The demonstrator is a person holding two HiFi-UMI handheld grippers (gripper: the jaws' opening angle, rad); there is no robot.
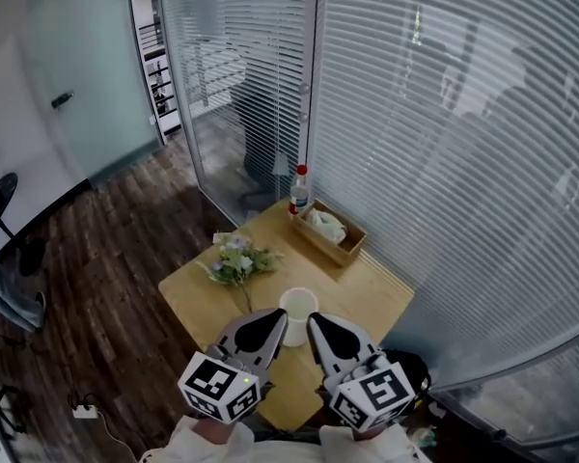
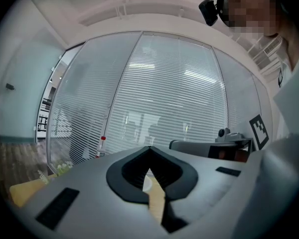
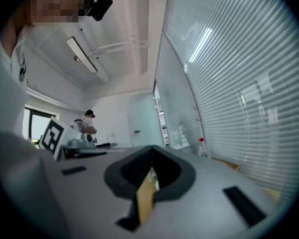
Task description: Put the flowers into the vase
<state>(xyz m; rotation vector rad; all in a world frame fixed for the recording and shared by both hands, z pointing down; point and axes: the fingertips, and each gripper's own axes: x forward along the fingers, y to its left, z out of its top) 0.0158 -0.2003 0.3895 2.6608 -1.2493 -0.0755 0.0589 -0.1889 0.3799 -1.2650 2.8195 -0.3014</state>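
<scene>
A bunch of white and green flowers lies on the left part of the small wooden table. A white vase stands empty near the table's middle. My left gripper is shut and empty, just left of the vase on its near side. My right gripper, also shut and empty, is just right of it. In the left gripper view the shut left gripper shows a sliver of the vase through the jaw gap, with the flowers far left. The right gripper points level over the table.
At the table's far edge stands a wooden box with crumpled white paper, and next to it a bottle with a red cap. Glass walls with blinds close in behind and to the right. Dark wood floor lies to the left.
</scene>
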